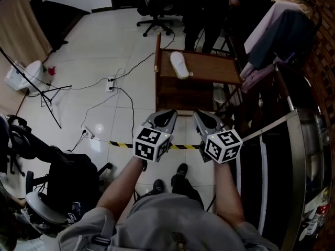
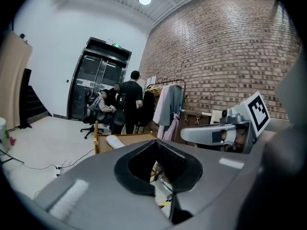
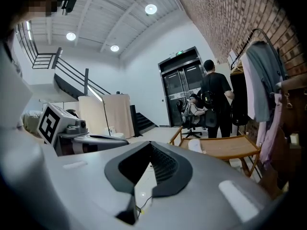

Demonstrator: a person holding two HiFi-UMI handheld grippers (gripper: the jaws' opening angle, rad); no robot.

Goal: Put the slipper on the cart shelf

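While flat on the wooden cart [image 1: 214, 67], one pale oval slipper [image 1: 179, 65].

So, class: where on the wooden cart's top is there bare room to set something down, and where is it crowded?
Free: the cart top right of the white slipper, out to its right edge, and the floor tiles left of the cart. Crowded: hanging clothes press in on the right; a person and an office chair stand just behind.

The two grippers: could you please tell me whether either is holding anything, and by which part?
Nothing is held. The left gripper and right gripper are both shut and empty; the slipper lies on the cart, apart from them.
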